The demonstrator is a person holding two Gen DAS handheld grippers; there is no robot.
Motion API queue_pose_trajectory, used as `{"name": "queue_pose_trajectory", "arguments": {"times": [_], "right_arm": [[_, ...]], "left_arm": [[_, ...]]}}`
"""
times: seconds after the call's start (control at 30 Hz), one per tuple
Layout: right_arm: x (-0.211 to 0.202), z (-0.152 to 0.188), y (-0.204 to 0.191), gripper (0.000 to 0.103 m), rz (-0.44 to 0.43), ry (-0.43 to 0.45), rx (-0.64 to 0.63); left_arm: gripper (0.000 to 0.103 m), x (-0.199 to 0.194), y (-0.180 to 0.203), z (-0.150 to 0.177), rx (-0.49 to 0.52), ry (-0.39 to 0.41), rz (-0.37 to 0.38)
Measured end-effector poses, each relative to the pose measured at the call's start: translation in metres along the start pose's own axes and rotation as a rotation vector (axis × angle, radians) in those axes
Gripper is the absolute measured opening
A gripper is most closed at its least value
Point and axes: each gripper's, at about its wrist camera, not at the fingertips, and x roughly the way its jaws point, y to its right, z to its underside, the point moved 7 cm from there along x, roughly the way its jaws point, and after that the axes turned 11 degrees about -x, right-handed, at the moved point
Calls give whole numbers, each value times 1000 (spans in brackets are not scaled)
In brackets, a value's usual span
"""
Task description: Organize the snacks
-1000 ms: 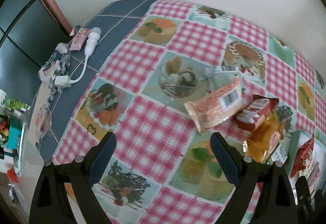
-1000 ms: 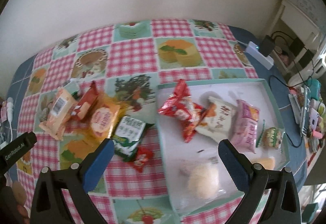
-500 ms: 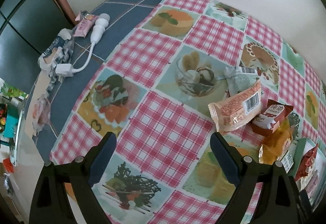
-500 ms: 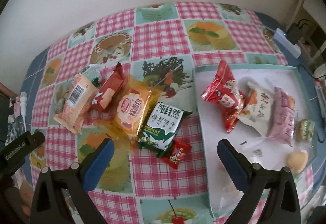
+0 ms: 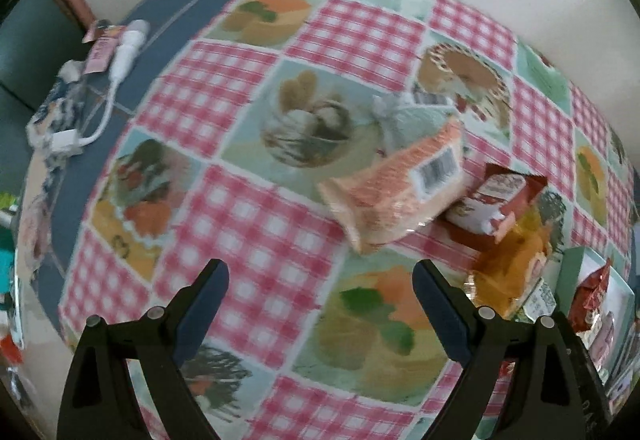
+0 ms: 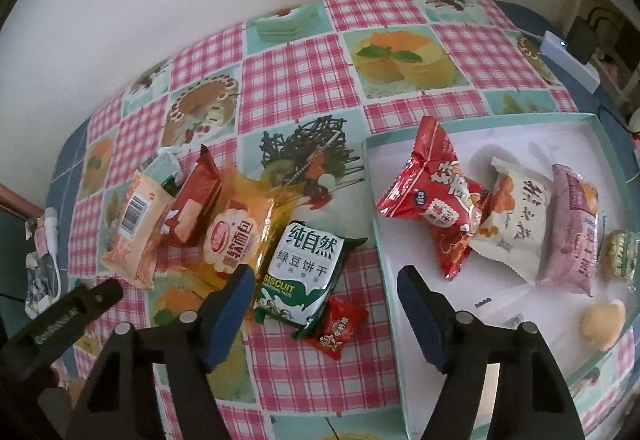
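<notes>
The checked tablecloth (image 6: 296,39) is carrying a pale green tray (image 6: 472,119), which is holding five visible snacks. Left of the tray, a green biscuit packet (image 6: 304,272) is lying flat, overlapping a small red packet (image 6: 334,328). The right gripper (image 6: 326,280) is hovering above both, jaws spread wide and empty. The left gripper (image 5: 320,280) is likewise gaping and empty, near an orange barcode packet (image 5: 396,195).
</notes>
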Motion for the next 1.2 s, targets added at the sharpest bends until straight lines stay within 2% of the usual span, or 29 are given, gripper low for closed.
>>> {"name": "queue_pose_trajectory", "arguments": {"times": [0.07,0.3,0.57,0.77,1.2], "right_arm": [[3,1,0,75,-8,-8,4],[12,8,8,58,11,-53,15],[11,7,6,57,6,-42,30],[0,-2,-8,55,-12,0,-20],[25,-1,-16,56,-47,-45,-24]], "left_arm": [[93,4,6,2,3,-15,9],[93,15,20,17,24,-69,9],[93,13,24,21,7,-77,30],[93,4,25,12,-19,-56,76],[93,-3,55,5,59,15,111]]}}
